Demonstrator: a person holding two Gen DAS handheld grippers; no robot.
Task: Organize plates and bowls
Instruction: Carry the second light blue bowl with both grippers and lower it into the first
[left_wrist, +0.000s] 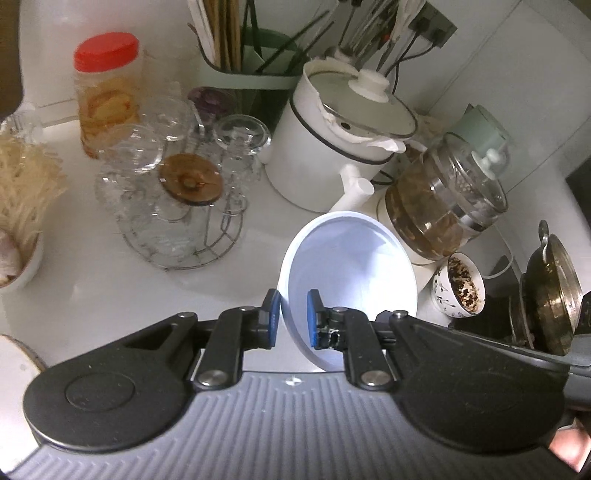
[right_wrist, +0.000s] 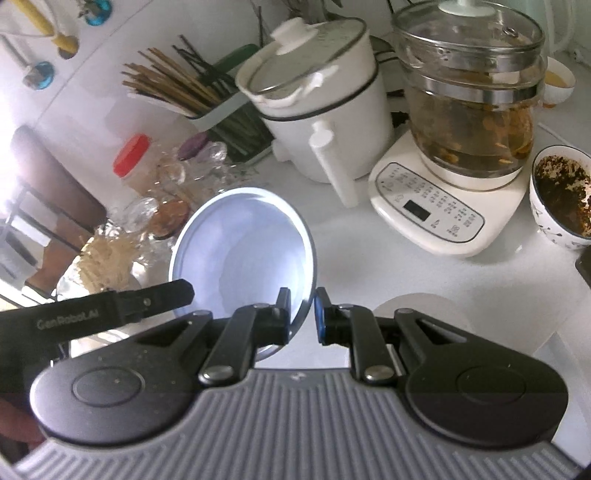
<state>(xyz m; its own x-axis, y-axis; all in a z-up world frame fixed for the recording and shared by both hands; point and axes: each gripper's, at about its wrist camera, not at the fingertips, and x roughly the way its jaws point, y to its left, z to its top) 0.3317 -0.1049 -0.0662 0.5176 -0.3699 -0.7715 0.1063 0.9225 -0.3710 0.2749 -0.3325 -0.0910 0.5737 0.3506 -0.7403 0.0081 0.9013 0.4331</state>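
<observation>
Left wrist view: the left gripper (left_wrist: 294, 317) has its jaws nearly closed on the rim of a pale blue bowl (left_wrist: 354, 266), one blue pad outside the wall and one inside. The bowl hangs tilted, its mouth facing the camera, and runs from the jaws toward one o'clock; it looks clear of the white counter (left_wrist: 103, 288). Beyond it at twelve o'clock stands a white pot (left_wrist: 325, 147) with a glass lid, at two o'clock a glass kettle (left_wrist: 443, 206), and at three o'clock a small cup (left_wrist: 460, 286) with dark residue. A wire rack of glasses (left_wrist: 173, 206) sits at ten o'clock.

Right wrist view: the right gripper (right_wrist: 302, 314) likewise pinches the bowl (right_wrist: 243, 243), jaws almost shut on the rim at the bowl's right edge. Here the bowl spreads from the jaws toward eleven o'clock, tilted, open side to the camera. The left gripper (right_wrist: 181, 291) reaches in from nine o'clock and meets the opposite rim. The pot (right_wrist: 317, 110) is at twelve o'clock, the kettle (right_wrist: 469, 110) on its white base at one o'clock, and the cup (right_wrist: 561, 199) at three o'clock.

So the bowl is carried between both hands, each gripping an opposite edge, neither nearer than the other. Setting it down will likely need both to move together to keep it level.
</observation>
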